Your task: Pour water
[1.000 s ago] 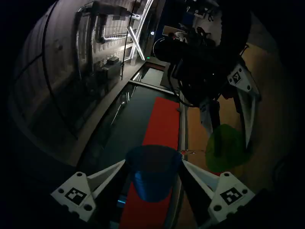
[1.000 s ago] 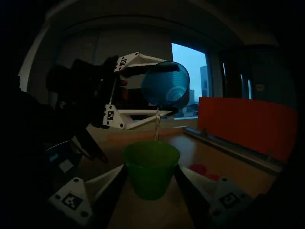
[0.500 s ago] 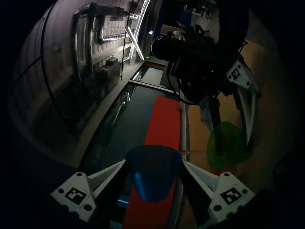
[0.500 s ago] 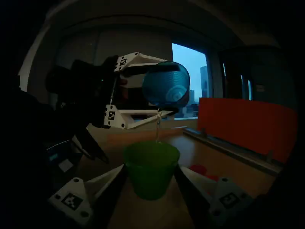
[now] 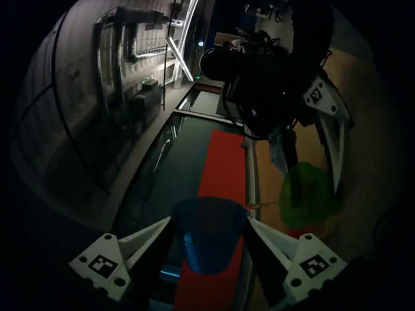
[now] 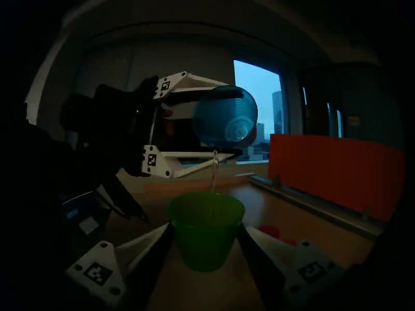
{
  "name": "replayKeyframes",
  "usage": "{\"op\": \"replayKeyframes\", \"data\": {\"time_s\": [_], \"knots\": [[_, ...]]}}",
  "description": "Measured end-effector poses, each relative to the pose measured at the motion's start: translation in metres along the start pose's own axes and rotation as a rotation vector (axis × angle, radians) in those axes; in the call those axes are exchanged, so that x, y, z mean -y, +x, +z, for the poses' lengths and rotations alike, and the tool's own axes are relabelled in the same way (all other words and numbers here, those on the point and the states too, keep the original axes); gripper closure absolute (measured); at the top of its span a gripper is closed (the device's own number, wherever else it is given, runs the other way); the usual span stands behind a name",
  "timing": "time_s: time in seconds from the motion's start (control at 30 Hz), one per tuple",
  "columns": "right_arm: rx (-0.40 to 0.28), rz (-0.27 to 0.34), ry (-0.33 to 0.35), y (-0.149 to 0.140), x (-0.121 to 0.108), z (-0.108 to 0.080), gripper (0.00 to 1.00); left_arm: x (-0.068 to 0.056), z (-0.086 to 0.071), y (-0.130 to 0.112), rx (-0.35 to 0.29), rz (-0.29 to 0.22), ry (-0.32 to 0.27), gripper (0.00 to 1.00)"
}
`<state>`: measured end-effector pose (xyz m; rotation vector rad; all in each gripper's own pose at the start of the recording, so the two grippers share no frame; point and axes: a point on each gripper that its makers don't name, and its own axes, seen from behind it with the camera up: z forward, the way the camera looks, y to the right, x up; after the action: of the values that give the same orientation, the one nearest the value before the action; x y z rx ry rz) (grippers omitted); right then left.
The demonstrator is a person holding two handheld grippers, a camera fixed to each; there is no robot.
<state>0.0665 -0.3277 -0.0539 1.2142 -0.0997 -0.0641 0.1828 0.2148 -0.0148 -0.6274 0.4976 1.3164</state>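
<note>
Right gripper view: your right gripper [image 6: 206, 226] has its fingers [image 6: 150, 243] over the green cup's [image 6: 206, 246] lower sides. Fill level unreadable past the rim. Just beyond the right-hand finger, a red object [image 6: 270, 229] is half hidden and its identity is unclear. The hand behind your left gripper [image 6: 241, 122] is lost in shadow.

Left gripper view: blue cup [image 5: 210, 236] contents not visible. One right-gripper finger crosses the green cup, hiding part of its wall.

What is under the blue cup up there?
Right below the tipped blue cup, a thin stream of water falls into the green cup. The green wall hides how much water is inside it.
</note>
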Motion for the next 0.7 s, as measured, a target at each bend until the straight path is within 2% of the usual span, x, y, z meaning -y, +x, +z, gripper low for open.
{"op": "replayKeyframes", "data": {"time_s": [0.47,0.7], "knots": [[-0.002,-0.001,-0.004,-0.0007,-0.0017,-0.0021,0.01,-0.0009,-0.0002,0.0040,-0.008,0.043,-0.004,0.15],[-0.003,-0.001,-0.006,-0.0010,-0.0024,-0.0032,0.01,0.0030,0.0007,0.0049,-0.006,0.064,0.005,0.15]]}}
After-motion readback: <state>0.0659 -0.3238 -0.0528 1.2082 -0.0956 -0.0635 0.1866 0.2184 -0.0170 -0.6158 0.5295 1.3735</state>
